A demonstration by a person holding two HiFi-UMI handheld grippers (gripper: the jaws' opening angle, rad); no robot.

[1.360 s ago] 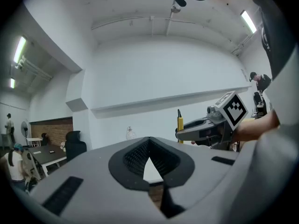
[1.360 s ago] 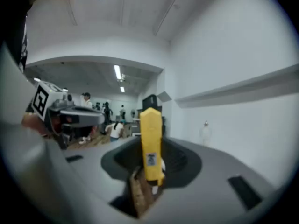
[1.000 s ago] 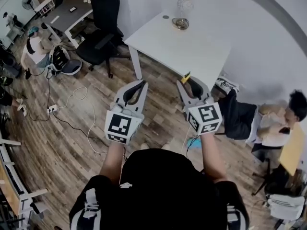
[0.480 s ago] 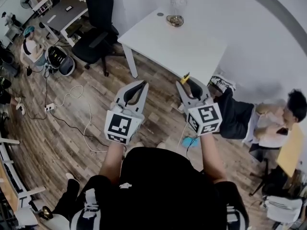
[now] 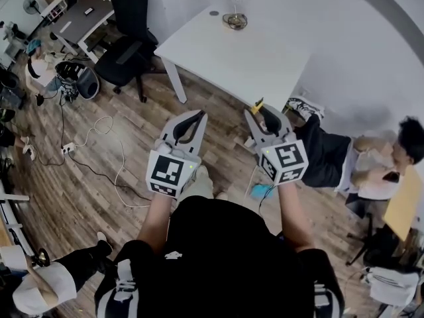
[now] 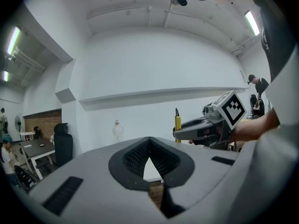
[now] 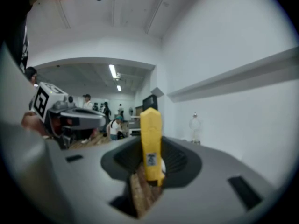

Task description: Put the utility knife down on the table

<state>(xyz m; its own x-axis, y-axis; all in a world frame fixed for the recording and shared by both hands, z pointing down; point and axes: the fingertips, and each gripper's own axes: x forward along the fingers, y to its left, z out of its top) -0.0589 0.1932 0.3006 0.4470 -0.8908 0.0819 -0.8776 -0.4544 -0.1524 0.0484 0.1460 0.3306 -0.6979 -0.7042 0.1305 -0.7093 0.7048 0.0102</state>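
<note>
In the head view my right gripper (image 5: 260, 116) is shut on a yellow utility knife (image 5: 256, 105), whose tip sticks up past the fingertips. The right gripper view has the knife (image 7: 151, 141) upright between the jaws of the right gripper (image 7: 152, 166). My left gripper (image 5: 196, 116) is held beside it over the wooden floor, shut with nothing in it; in the left gripper view its tips (image 6: 149, 143) meet. The white table (image 5: 258, 65) stands ahead of both grippers, beyond their tips. From the left gripper view I see the knife (image 6: 177, 122) in the right gripper (image 6: 180, 133).
A glass ornament (image 5: 235, 2) on a dish stands at the table's far edge. A black office chair (image 5: 129, 25) is left of the table, cables (image 5: 99, 141) run over the floor, and a seated person (image 5: 371, 167) is at the right near the wall.
The table has come nearer and lower in the head view as the person walks toward it. Both grippers keep the same pose, the knife still held.
</note>
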